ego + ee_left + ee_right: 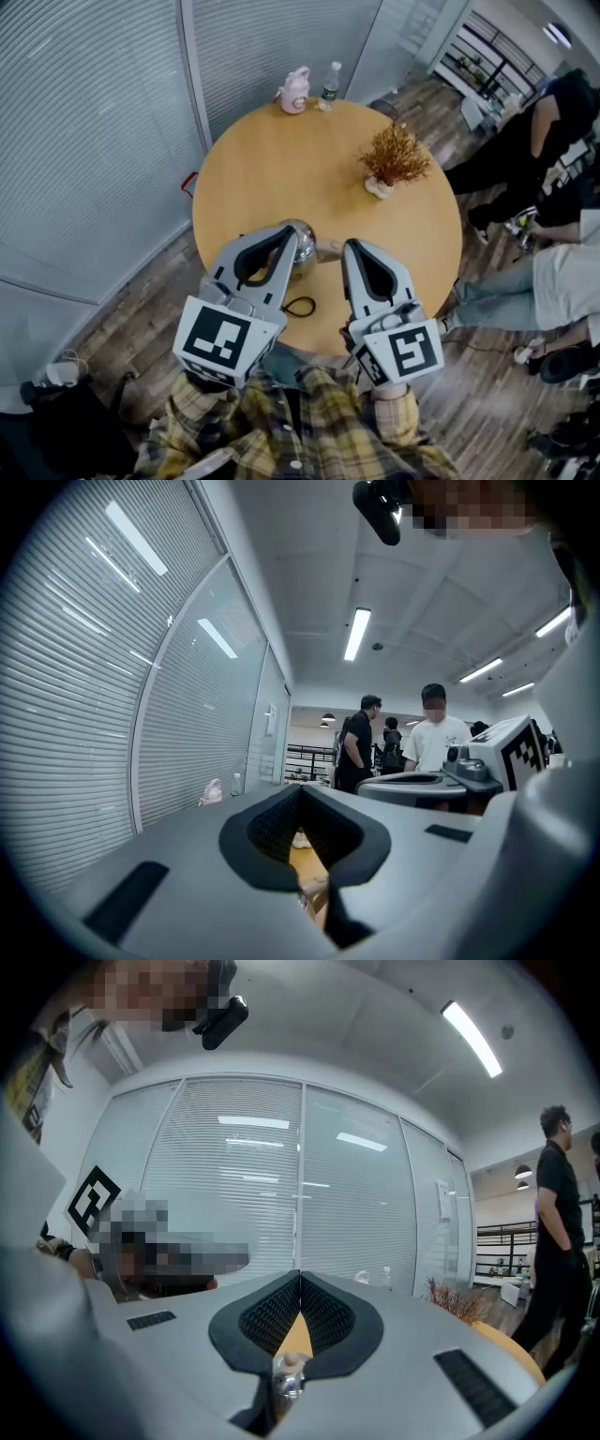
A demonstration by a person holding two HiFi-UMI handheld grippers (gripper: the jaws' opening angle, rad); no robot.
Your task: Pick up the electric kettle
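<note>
Ceiling strip lights (pixel 357 635) cast even, cool light; reflections streak the glass wall (pixel 347 1194). Fisheye distortion bends and darkens each frame's edges, while the left gripper (pixel 300 787) and right gripper (pixel 300 1276) loom soft and out of focus near the lens.

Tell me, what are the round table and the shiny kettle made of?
The round table looks like wood or a wood-look laminate: it is an even orange-tan, and its smooth top has a soft sheen. The kettle looks like polished metal, probably stainless steel: it is silvery and mirror-bright on its curved body. Only part of it shows, so the rest can't be judged.
</note>
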